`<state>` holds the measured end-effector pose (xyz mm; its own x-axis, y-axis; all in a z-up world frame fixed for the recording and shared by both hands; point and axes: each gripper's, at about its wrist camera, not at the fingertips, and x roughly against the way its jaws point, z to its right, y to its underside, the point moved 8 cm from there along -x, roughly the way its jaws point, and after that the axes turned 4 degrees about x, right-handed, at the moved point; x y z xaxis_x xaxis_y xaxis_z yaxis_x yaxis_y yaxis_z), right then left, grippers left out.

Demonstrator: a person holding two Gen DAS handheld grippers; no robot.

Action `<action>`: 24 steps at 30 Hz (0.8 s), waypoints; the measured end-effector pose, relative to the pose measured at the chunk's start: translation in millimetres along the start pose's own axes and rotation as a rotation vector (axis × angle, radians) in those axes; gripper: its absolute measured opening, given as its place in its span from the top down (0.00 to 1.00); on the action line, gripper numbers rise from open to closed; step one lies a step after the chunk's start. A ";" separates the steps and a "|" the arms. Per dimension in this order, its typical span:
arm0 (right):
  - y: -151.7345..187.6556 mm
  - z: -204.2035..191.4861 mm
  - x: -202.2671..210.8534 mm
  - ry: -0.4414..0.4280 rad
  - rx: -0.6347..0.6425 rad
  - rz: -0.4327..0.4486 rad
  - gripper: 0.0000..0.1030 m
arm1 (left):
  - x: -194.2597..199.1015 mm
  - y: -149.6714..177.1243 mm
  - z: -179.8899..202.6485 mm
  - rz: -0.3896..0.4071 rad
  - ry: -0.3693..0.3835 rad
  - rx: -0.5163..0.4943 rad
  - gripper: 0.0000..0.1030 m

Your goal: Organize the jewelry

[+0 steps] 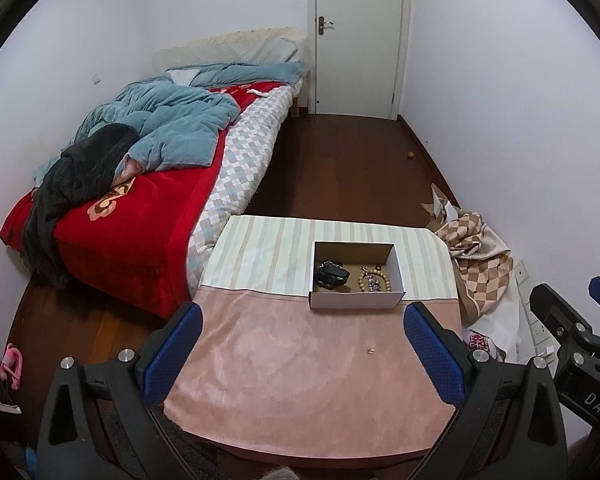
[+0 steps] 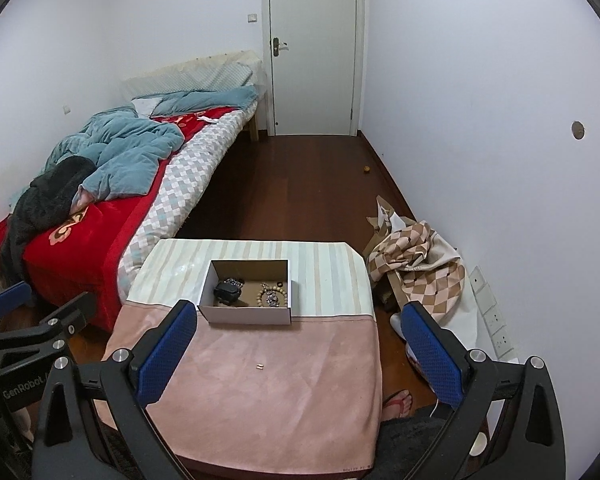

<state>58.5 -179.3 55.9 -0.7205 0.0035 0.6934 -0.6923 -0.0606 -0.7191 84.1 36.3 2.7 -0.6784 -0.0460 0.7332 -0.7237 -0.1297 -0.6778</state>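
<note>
Between each spread tool (image 1: 302,354) (image 2: 296,354) and the box (image 1: 356,278), only a tiny ring (image 1: 371,350) lies.

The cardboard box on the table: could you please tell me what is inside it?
Inside the cardboard box lie a black watch on the left and a wooden bead bracelet with a silvery piece on the right. The near wall hides the floor's front strip.

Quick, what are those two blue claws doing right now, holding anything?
Left gripper: open, holding nothing.
Right gripper: open, holding nothing.
</note>
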 end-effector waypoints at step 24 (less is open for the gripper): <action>-25.7 3.2 -87.1 0.049 0.013 -0.112 0.00 | -68.8 -20.9 11.5 -0.091 -0.026 -0.019 0.00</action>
<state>139.2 -181.2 14.2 -0.6403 0.0594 0.7658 -0.7679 -0.0698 -0.6367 147.4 30.8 -32.9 -0.6066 -0.0603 0.7927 -0.7846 -0.1155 -0.6091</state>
